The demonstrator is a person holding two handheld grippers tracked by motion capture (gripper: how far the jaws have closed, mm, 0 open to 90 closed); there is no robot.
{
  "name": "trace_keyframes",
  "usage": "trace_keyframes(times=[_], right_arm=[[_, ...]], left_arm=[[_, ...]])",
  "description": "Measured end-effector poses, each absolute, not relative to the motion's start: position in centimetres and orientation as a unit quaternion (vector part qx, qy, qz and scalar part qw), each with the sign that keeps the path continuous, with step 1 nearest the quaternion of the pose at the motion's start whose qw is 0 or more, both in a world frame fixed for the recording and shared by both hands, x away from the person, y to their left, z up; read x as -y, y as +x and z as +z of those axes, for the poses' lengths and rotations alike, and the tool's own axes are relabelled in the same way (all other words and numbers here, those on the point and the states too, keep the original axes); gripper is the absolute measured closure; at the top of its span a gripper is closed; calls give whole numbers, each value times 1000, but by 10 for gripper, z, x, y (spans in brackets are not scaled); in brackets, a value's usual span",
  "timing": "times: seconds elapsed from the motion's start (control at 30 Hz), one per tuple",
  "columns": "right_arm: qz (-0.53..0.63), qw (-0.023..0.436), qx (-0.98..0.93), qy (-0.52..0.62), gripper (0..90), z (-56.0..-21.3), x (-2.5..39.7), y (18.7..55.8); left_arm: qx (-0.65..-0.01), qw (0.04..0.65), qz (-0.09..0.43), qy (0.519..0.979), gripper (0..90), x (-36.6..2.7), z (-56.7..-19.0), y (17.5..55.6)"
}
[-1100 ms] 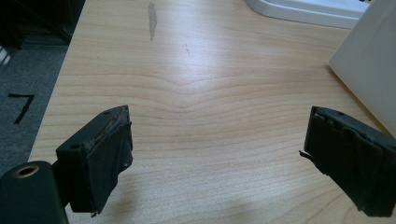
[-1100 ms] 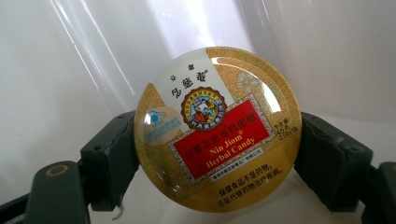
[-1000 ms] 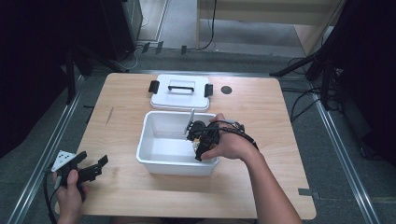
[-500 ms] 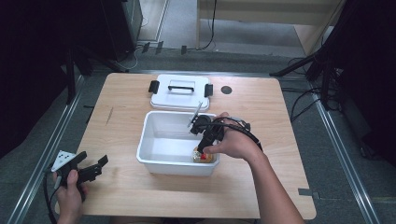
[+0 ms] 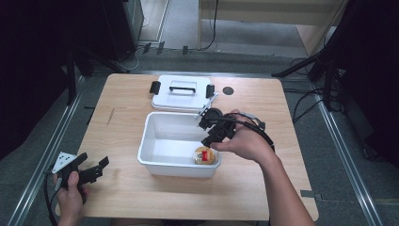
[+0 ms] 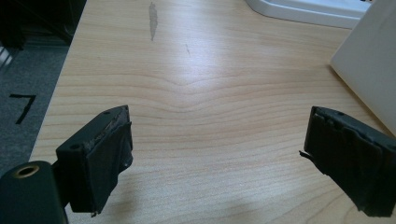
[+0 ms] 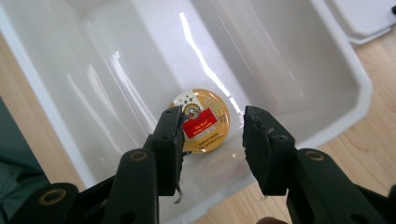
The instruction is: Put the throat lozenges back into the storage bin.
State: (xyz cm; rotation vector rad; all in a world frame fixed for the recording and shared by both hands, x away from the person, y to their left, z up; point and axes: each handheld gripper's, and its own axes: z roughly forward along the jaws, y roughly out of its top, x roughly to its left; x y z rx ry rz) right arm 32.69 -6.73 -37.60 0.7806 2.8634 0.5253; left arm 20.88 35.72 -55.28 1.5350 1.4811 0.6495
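A round gold tin [image 5: 205, 155] with a red label lies flat on the floor of the white bin [image 5: 155, 162], in its near right corner. My right gripper [image 5: 208, 141] hovers just above it, open. In the right gripper view the tin [image 7: 201, 120] shows between and beyond the two spread jaws of the right gripper [image 7: 212, 123], which do not touch it. My left gripper [image 5: 93, 162] is held over the table's near left corner, open with nothing in it. In the left gripper view the left gripper [image 6: 217, 140] has only bare wood between its jaws.
The bin's white lid [image 5: 181, 92] with black clasps lies flat behind the bin. A small dark round mark [image 5: 228, 90] sits on the table right of the lid. The bin wall [image 6: 369, 70] stands to the right of my left gripper. The bin's rim [image 7: 359, 84] is right of my right gripper.
The right gripper dipped toward the bin's near right corner, and the tin now lies uncovered on the bin floor under its open jaws. The left gripper has stayed put.
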Motion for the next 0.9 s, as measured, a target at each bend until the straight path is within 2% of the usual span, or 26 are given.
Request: trace_keyframes(times=[0.5, 0.77, 0.9], right_arm=[[201, 84, -924, 313, 587, -349, 128, 319], [194, 82, -918, 336, 558, -360, 155, 317], [187, 90, -914, 349, 483, -372, 167, 315]], left_arm=[[-596, 437, 264, 620, 84, -356, -553, 209], [-595, 437, 265, 620, 84, -356, -553, 208], [-596, 438, 265, 619, 84, -356, -553, 208]])
